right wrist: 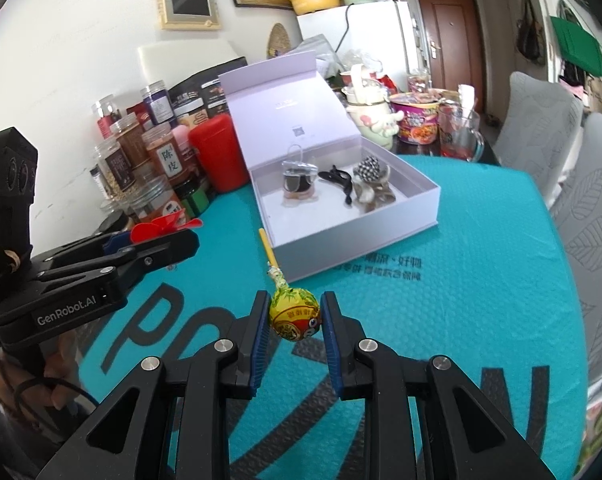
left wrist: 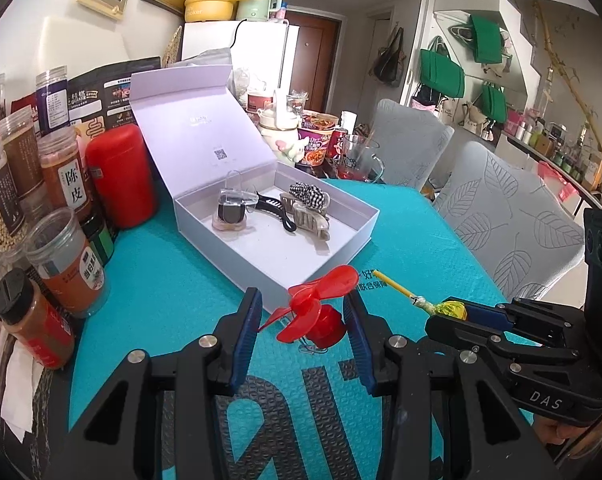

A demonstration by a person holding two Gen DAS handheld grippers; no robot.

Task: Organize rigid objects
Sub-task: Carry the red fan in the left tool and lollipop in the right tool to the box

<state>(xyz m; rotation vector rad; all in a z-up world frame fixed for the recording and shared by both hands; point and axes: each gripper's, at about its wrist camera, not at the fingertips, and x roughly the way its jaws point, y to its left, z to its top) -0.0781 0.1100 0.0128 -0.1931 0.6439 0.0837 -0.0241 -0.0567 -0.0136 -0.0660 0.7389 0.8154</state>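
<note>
Worktop, covered by a teal bubble-textured mat with dark lettering, carries all items noted below.

White box, lid hinged open and leaning back toward the wall, stands on the mat at centre. Inside, along the far part of the tray: a clear hair clip at the left, a black hair clip in the middle, a beige claw clip with a black-and-white checked scrunchie at the right. The near part of the tray floor is bare.

Red canister stands upright just left of the box, with a group of spice jars further left against the wall.

Left hand-held gripper: fingers apart, straddling a small red fan clip that sits on the mat just in front of the box's near corner. Whether either pad touches the fan cannot be told.

Right hand-held gripper: fingers closed against both sides of a lollipop in a yellow-green wrapper. Its yellow stick points forward toward the box, the tip lying beside the box's near-left wall. Whether the lollipop rests on the mat or is lifted cannot be told.

Both grippers are side by side, near each other, in front of the box.
</note>
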